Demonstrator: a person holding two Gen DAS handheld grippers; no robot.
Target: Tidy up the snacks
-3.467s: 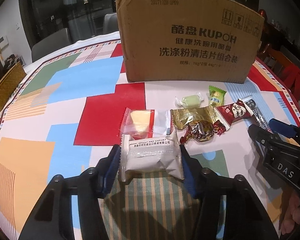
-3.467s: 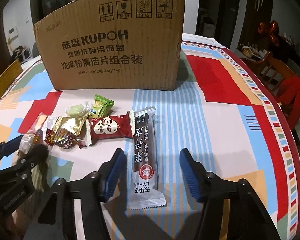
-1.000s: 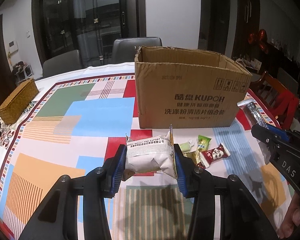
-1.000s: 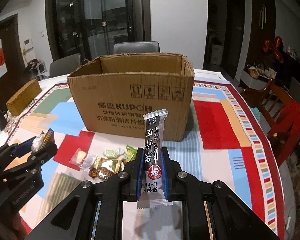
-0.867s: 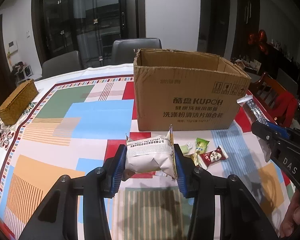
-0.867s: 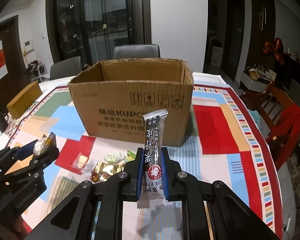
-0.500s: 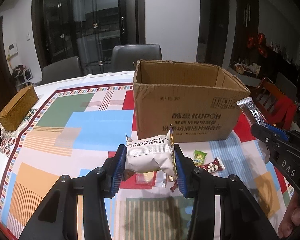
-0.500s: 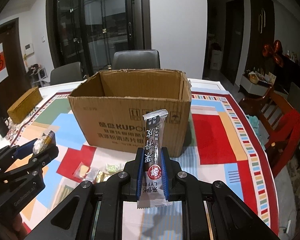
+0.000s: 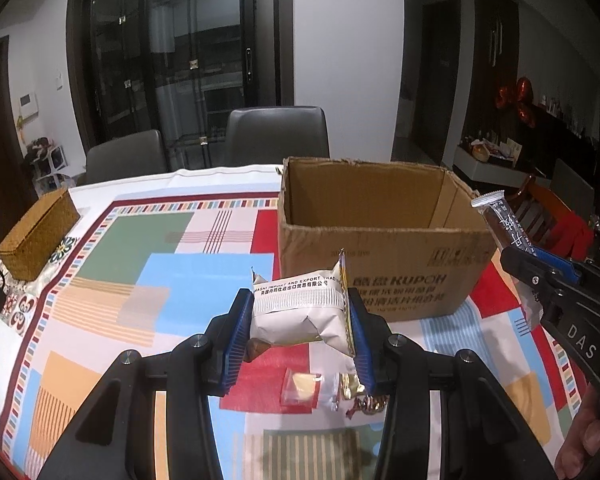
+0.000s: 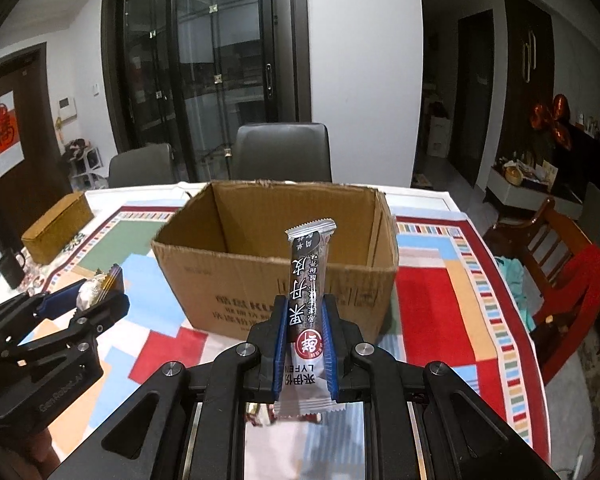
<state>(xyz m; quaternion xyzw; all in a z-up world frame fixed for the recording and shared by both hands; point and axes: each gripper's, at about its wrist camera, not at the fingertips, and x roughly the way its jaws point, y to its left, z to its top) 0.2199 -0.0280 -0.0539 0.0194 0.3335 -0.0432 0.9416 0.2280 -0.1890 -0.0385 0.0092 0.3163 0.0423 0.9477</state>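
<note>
Here the left claw (image 9: 298,334) is clamped across the middle of a white pastry packet (image 9: 300,314), while the right claw (image 10: 303,350) is pinched shut on the lower part of a dark snack bar (image 10: 308,288) standing upright. The open cardboard box (image 10: 276,280) sits on the surface just ahead of and below both. Both wrappers look light, crinkly and slippery; the puffy packet probably crushes easily, so a mid-body hold suits it. Loose sweets (image 9: 332,390) lie beneath the left claw

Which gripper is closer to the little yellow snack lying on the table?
Left. The left gripper hangs just above the yellow snack; the right gripper is off to the side, beside the cardboard box.
</note>
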